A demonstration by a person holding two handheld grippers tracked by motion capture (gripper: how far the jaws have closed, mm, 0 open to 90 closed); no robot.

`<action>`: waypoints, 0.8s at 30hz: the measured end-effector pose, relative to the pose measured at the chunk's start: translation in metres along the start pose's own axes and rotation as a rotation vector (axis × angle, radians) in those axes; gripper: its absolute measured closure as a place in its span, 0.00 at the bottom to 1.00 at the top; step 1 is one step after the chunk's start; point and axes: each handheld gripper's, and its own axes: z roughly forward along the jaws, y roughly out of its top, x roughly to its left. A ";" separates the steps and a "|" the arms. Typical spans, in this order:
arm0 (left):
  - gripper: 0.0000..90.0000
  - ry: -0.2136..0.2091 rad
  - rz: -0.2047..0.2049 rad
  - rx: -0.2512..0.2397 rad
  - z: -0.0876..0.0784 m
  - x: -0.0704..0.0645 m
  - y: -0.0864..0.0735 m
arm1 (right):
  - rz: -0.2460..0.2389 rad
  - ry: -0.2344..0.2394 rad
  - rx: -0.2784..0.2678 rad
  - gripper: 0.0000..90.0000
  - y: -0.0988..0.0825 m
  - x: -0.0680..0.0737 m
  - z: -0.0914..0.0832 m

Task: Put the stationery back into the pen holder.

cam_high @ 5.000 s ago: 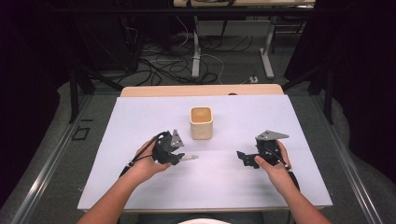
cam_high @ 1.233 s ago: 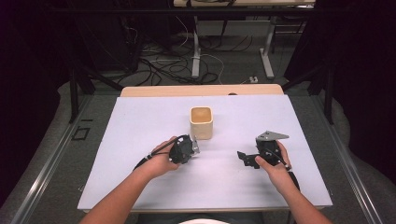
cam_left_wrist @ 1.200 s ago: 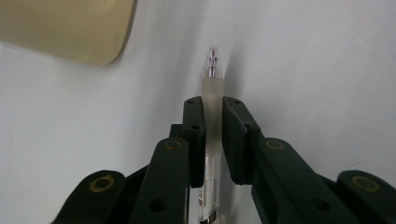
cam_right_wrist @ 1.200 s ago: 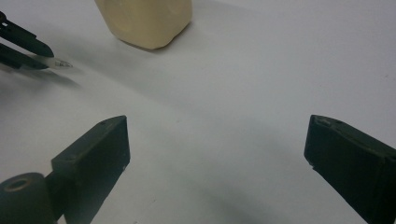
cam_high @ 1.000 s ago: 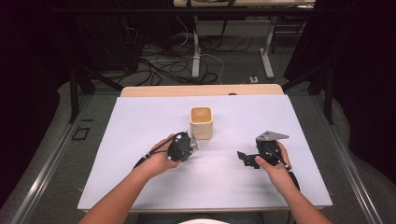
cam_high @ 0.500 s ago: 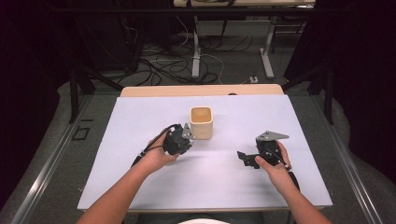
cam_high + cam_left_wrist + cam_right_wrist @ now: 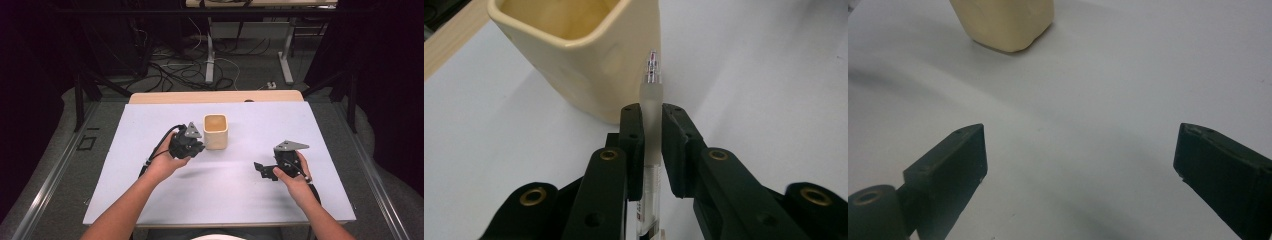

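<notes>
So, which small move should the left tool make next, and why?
Probably lift a little more and carry the pen over the open mouth of the cream cup, then tip it tip-down. The left tool is shut on the pen, whose tip sits beside the cup's wall, below the rim, so it cannot drop in yet. The right tool is open, apart.

The high view looks forward and down on the whole bench (image 7: 150, 200) from above the person's side, while both gripper views sit low and close, sharing the cream cup (image 7: 215, 131) (image 7: 579, 55) (image 7: 1003, 22).
</notes>
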 end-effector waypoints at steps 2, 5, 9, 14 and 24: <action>0.89 -0.011 0.001 0.003 -0.004 0.002 0.002 | -0.004 0.000 0.000 0.08 0.000 0.000 0.000; 0.89 -0.012 0.000 -0.012 -0.009 0.003 0.005 | -0.007 0.004 0.003 0.08 0.000 0.000 0.000; 0.89 0.004 -0.013 -0.048 -0.013 0.005 0.009 | -0.001 -0.001 -0.001 0.08 0.000 0.000 0.000; 0.89 0.007 -0.053 -0.090 -0.021 0.009 0.015 | -0.003 0.002 0.003 0.08 0.000 0.000 0.000; 0.89 0.018 -0.134 -0.194 -0.034 0.020 0.024 | -0.004 0.002 0.003 0.08 0.000 0.000 0.001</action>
